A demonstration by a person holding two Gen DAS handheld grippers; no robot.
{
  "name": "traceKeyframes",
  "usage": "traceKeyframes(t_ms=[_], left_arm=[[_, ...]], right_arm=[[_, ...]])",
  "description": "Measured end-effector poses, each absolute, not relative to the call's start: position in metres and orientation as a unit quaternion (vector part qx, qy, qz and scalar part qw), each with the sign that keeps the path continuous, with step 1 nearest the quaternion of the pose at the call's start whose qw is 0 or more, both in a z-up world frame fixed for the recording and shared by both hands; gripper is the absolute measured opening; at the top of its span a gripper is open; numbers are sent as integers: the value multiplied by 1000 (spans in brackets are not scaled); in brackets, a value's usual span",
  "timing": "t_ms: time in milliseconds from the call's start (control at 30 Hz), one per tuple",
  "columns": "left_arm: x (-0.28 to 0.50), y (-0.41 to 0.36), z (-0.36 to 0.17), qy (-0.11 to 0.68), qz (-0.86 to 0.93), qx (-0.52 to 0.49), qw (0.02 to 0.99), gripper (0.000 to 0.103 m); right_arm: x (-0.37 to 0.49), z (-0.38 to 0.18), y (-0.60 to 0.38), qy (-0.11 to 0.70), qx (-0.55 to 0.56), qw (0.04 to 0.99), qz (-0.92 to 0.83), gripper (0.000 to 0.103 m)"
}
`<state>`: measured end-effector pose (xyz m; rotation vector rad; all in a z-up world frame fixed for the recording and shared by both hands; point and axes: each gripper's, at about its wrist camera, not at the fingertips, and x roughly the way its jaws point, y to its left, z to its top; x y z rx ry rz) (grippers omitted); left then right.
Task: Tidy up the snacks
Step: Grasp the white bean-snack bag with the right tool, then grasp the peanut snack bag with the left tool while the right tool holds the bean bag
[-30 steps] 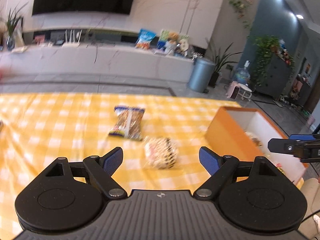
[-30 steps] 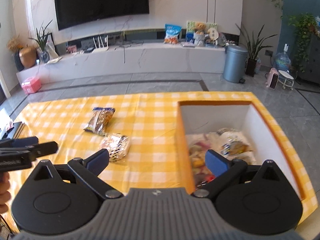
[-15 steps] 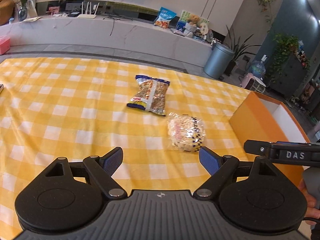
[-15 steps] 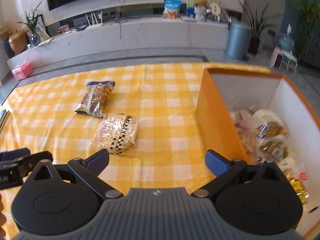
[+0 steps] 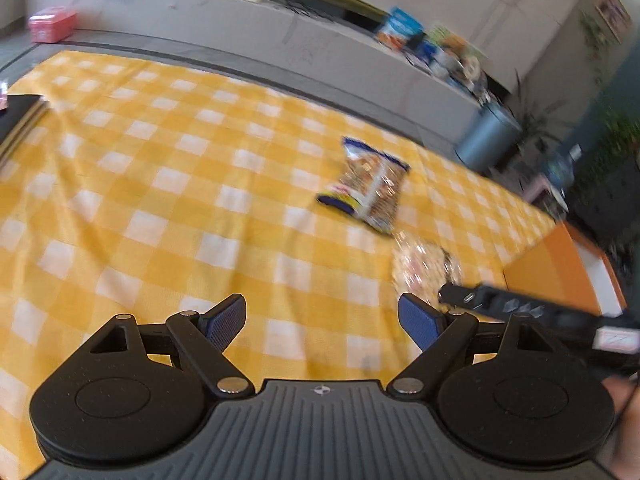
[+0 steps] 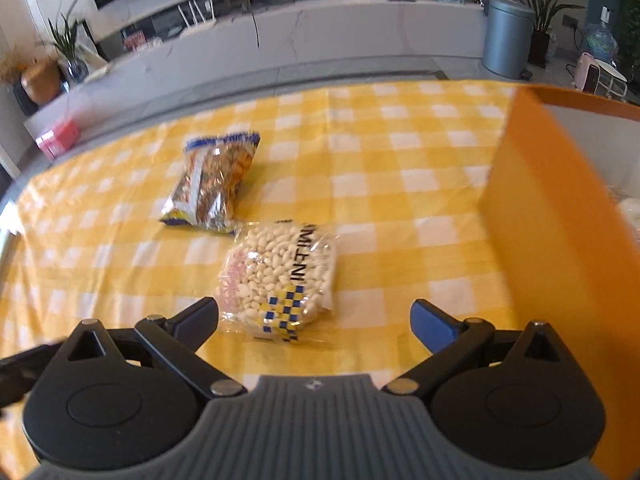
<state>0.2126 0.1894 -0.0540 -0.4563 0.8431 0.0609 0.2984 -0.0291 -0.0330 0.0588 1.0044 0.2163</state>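
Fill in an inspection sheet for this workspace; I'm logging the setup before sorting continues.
Surface: yellow checked cloth, wrinkled.
Job's things: peanut bag and mixed-snack bag lying flat on the cloth; orange box to their right.
Clutter: dark book-like item at the cloth's left edge.
Grippers: left gripper open, empty; right gripper open, empty, nearest the peanut bag.
Cables: nothing seen on the cloth.
Surroundings: bin, plants, white TV bench.

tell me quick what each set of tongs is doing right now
Left tongs: open, holding nothing.
Right tongs: open, holding nothing, just short of the clear bag of white nuts.
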Motion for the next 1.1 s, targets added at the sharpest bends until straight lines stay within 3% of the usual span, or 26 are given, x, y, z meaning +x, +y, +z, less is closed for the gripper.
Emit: traceKeyframes(t_ms=[200,633,733,800,1100], left_arm=[[213,197,-49,399,40,-220,889,101],[215,196,-53,411,39,-218,884,101],[215,198,-55,413,41,-221,882,101],[216,199,-57,415,42,-222,881,101],[214,190,-56,408,31,-203,889,101]], right_arm=[[314,-57,-5,501,30,856,124,100],[313,-70,32,466,-45,878,102,100],[306,-69,26,451,-47,885,107,92],[298,-66,19,447,-46,887,110,82],[284,-66,-20,463,-51,878,108,78]])
